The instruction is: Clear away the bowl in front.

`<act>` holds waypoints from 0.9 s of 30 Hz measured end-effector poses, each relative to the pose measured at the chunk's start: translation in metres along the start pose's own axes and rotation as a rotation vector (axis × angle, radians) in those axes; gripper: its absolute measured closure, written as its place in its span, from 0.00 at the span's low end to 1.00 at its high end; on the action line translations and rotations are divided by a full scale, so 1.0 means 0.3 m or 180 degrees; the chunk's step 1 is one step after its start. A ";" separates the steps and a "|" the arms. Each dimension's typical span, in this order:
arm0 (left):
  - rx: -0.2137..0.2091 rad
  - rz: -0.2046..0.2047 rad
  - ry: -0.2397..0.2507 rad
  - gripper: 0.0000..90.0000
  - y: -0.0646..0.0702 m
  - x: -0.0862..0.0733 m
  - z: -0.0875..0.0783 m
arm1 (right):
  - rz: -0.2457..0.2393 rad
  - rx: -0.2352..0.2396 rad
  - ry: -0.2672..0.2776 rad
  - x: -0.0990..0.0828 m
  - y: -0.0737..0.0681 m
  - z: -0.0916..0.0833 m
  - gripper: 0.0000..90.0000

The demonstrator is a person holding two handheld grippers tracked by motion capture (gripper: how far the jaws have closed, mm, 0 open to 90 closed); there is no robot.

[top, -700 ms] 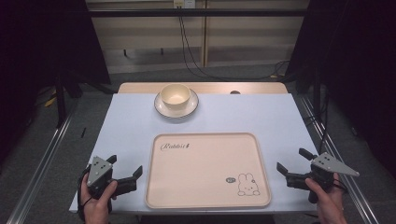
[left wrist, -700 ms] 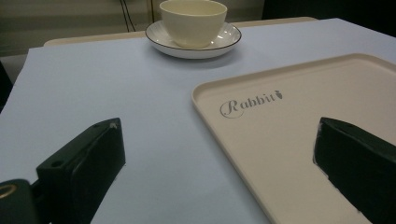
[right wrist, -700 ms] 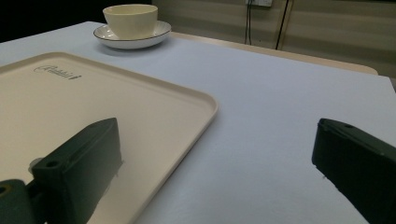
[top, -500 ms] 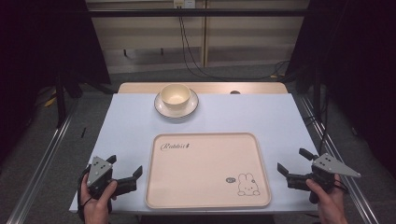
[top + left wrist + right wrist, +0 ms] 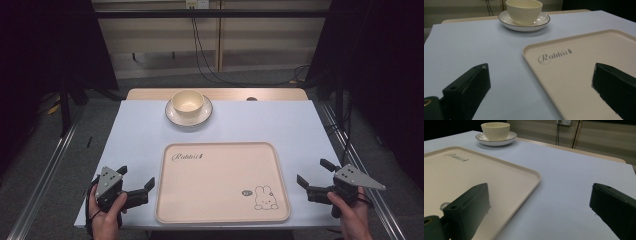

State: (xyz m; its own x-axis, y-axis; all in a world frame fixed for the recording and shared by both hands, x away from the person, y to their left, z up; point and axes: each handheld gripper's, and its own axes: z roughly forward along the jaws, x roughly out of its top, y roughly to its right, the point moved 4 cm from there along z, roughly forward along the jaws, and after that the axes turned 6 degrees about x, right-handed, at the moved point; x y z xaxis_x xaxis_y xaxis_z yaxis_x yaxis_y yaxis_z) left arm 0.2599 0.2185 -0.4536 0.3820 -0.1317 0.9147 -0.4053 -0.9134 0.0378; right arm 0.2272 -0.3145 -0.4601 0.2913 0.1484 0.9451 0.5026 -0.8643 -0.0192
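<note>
high view: cream tray (image 5: 222, 181) on the pale table (image 5: 280, 125), cup (image 5: 187, 102) on saucer (image 5: 202, 116) beyond it. left gripper (image 5: 135, 179) and right gripper (image 5: 314, 173) flank the tray, jaws wide apart, empty.

left gripper view: jaws straddle the tray's edge.

right gripper view: likewise.

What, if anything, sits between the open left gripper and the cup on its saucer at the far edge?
Nothing visible. Bare table lies between the left gripper and the cup on its saucer; the tray sits off to the side.
</note>
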 end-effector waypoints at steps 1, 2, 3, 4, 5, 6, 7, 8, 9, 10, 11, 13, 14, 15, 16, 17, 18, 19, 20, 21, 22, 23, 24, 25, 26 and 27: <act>0.0002 0.0023 -0.0011 0.02 0.007 0.002 0.007 | 0.0009 0.0010 0.0004 0.000 -0.001 -0.001 0.03; 0.0002 0.0020 -0.0024 0.02 0.011 0.004 0.011 | 0.0007 0.0015 0.0006 0.001 -0.001 -0.002 0.03; -0.0044 0.0000 0.0000 0.02 0.016 0.007 0.015 | 0.0010 0.0009 0.0016 0.001 -0.001 -0.004 0.03; -0.0032 0.0032 -0.0018 0.02 0.017 0.009 0.018 | 0.0004 0.0018 0.0029 0.003 0.001 -0.005 0.03; -0.0046 0.0021 -0.0016 0.03 0.020 0.011 0.023 | 0.0027 0.0029 0.0025 0.003 -0.001 -0.006 0.03; -0.0046 0.0021 -0.0016 0.03 0.020 0.011 0.023 | 0.0001 0.0019 0.0028 0.003 0.001 -0.005 0.03; -0.0063 0.0028 -0.0029 0.04 0.026 0.016 0.033 | 0.0017 0.0032 0.0022 0.003 -0.001 -0.004 0.02; -0.0073 0.0027 -0.0013 0.04 0.028 0.019 0.038 | 0.0006 0.0033 0.0039 0.004 0.000 -0.003 0.02; -0.0074 0.0036 -0.0009 0.04 0.031 0.023 0.043 | 0.0015 0.0040 0.0033 0.003 -0.001 -0.003 0.02; -0.0097 0.0014 0.0020 0.04 0.036 0.027 0.048 | 0.0011 0.0047 0.0031 0.003 -0.001 -0.003 0.02; -0.0100 0.0016 0.0020 0.04 0.038 0.031 0.050 | 0.0014 0.0051 0.0037 0.004 -0.001 -0.003 0.02; -0.0118 0.0039 0.0032 0.03 0.049 0.038 0.056 | 0.0011 0.0060 0.0045 0.005 -0.001 -0.004 0.02; -0.0156 0.0043 0.0032 0.03 0.053 0.042 0.058 | 0.0008 0.0059 0.0047 0.004 -0.001 -0.003 0.02; -0.0183 0.0036 0.0018 0.03 0.058 0.047 0.062 | 0.0013 0.0064 0.0039 0.004 -0.002 -0.004 0.02; -0.0197 0.0063 -0.0007 0.03 0.063 0.052 0.068 | 0.0005 0.0056 0.0033 0.003 -0.001 -0.004 0.02; -0.0222 0.0081 0.0025 0.03 0.068 0.059 0.074 | 0.0005 0.0059 0.0026 0.003 -0.002 -0.003 0.02; -0.0250 0.0094 0.0048 0.03 0.074 0.066 0.078 | 0.0005 0.0060 0.0026 0.002 -0.002 -0.003 0.02; -0.0234 0.0153 0.0046 0.03 0.076 0.074 0.081 | 0.0009 0.0073 0.0025 0.002 -0.004 -0.003 0.02; -0.0230 0.0157 0.0070 0.02 0.080 0.082 0.087 | 0.0004 0.0086 0.0028 0.002 -0.005 -0.002 0.02; -0.0235 0.0147 0.0074 0.03 0.083 0.088 0.092 | -0.0011 0.0085 0.0031 0.002 -0.004 -0.001 0.02; -0.0237 0.0163 0.0081 0.03 0.084 0.095 0.098 | 0.0004 0.0084 0.0027 0.002 -0.004 -0.001 0.02; -0.0232 0.0161 0.0082 0.02 0.087 0.100 0.103 | -0.0006 0.0085 0.0030 0.002 -0.004 -0.001 0.02; -0.0231 0.0168 0.0095 0.03 0.090 0.104 0.109 | -0.0005 0.0082 0.0031 0.002 -0.003 -0.001 0.02; -0.0236 0.0198 0.0071 0.03 0.091 0.107 0.115 | -0.0002 0.0093 0.0032 0.003 -0.004 -0.002 0.02; -0.0262 0.0202 0.0060 0.03 0.093 0.111 0.121 | -0.0004 0.0098 0.0034 0.003 -0.004 -0.003 0.02; -0.0270 0.0187 0.0051 0.02 0.094 0.115 0.126 | 0.0005 0.0094 0.0036 0.003 -0.004 -0.003 0.02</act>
State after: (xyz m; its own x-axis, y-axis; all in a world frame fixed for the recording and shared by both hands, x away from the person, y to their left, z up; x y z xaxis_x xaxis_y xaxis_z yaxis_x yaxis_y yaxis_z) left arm 0.2930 0.1738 -0.4361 0.3424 -0.1771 0.9227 -0.4957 -0.8683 0.0172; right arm 0.2261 -0.3137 -0.4590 0.2830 0.1414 0.9486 0.5261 -0.8499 -0.0302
